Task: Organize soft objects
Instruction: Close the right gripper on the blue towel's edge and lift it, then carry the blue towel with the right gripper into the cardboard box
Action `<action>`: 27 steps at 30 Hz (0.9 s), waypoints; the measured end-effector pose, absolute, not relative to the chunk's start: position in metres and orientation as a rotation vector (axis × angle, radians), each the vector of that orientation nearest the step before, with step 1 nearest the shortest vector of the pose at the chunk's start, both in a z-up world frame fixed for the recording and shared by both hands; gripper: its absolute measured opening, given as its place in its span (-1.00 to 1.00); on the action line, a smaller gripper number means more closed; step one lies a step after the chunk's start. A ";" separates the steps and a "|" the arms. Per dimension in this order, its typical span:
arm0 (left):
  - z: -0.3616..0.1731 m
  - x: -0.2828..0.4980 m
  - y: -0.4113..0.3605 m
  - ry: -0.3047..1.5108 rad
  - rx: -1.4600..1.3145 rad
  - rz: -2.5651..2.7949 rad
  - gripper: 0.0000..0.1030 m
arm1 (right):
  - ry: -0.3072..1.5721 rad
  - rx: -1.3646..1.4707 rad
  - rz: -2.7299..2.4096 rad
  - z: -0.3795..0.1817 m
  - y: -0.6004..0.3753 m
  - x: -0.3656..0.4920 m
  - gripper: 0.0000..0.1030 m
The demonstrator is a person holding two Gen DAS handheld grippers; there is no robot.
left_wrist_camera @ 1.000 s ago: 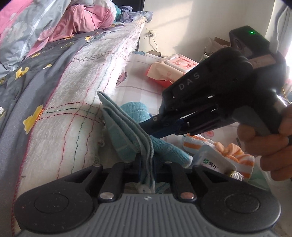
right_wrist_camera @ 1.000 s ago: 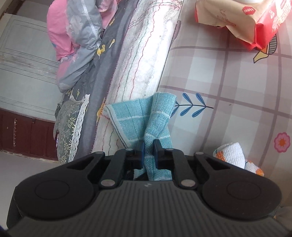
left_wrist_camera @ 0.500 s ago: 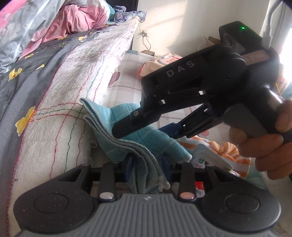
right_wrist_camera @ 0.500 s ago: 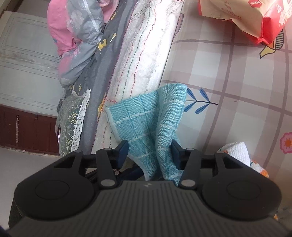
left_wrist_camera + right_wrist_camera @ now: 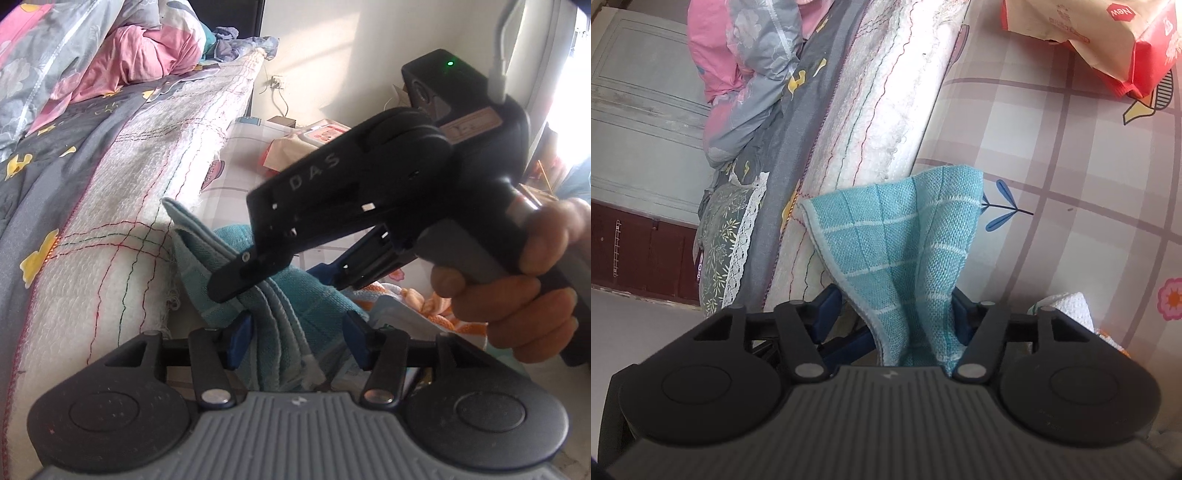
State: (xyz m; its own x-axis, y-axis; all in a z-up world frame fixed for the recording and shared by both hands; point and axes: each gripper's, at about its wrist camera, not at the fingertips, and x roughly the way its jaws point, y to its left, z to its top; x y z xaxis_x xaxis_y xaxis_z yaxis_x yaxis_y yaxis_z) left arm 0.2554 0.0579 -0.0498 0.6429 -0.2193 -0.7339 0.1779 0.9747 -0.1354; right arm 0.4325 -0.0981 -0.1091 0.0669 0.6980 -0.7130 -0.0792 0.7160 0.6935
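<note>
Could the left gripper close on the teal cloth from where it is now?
Probably yes. The left gripper is open with the teal cloth already hanging between its jaws. The open right gripper crowds the cloth from above but does not block the jaws.

Between both tongs, the teal cloth [image 5: 908,251] looks coarsely woven and matt. Left of them, the white blanket [image 5: 122,236] is rough, fuzzy terry; the tongs' plastic is matt black.

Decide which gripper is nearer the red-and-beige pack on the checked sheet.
Right, as far as the views show. The right gripper sits ahead of the left gripper, towards the pack. The left sits further back, at the teal cloth's near end.
</note>
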 end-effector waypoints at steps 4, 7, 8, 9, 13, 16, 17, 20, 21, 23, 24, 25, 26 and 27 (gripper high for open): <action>-0.049 0.254 0.058 0.834 -0.055 -0.230 0.07 | 1.406 0.532 0.602 -0.114 -0.098 0.431 -0.42; -0.048 0.253 0.057 0.830 -0.054 -0.229 0.07 | 1.419 0.520 0.590 -0.119 -0.097 0.429 -0.62; -0.048 0.253 0.056 0.831 -0.052 -0.227 0.07 | 1.420 0.519 0.586 -0.120 -0.097 0.428 -0.65; -0.048 0.253 0.057 0.832 -0.052 -0.225 0.07 | 1.418 0.520 0.581 -0.120 -0.097 0.427 -0.68; -0.040 0.250 0.059 0.824 -0.061 -0.218 0.07 | 1.404 0.549 0.586 -0.113 -0.100 0.425 -0.77; -0.025 0.244 0.060 0.794 -0.069 -0.216 0.07 | 1.377 0.547 0.600 -0.096 -0.103 0.421 -0.77; -0.020 0.242 0.060 0.784 -0.071 -0.215 0.07 | 1.367 0.550 0.604 -0.089 -0.105 0.420 -0.77; 0.001 0.232 0.054 0.746 -0.074 -0.227 0.08 | 1.323 0.566 0.618 -0.065 -0.114 0.411 -0.78; 0.008 0.228 0.050 0.733 -0.073 -0.235 0.08 | 1.304 0.574 0.625 -0.056 -0.119 0.406 -0.78; 0.021 0.221 0.042 0.715 -0.074 -0.258 0.08 | 1.266 0.595 0.636 -0.037 -0.131 0.394 -0.78; 0.030 0.216 0.035 0.702 -0.077 -0.280 0.08 | 1.245 0.611 0.639 -0.027 -0.140 0.386 -0.78; 0.036 0.212 0.029 0.691 -0.077 -0.298 0.08 | 1.226 0.625 0.640 -0.018 -0.149 0.377 -0.78; 0.042 0.207 0.021 0.677 -0.074 -0.319 0.12 | 1.206 0.639 0.639 -0.008 -0.159 0.367 -0.78; 0.048 0.202 0.013 0.664 -0.069 -0.341 0.15 | 1.183 0.651 0.638 0.002 -0.170 0.356 -0.78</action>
State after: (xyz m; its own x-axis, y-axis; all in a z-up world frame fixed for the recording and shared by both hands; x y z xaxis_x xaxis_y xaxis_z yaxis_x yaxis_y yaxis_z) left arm 0.2016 0.0128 0.0481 0.7345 -0.3319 -0.5919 0.2883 0.9422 -0.1707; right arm 0.3562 -0.1702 0.0015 0.2526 0.7445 -0.6180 -0.1070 0.6563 0.7469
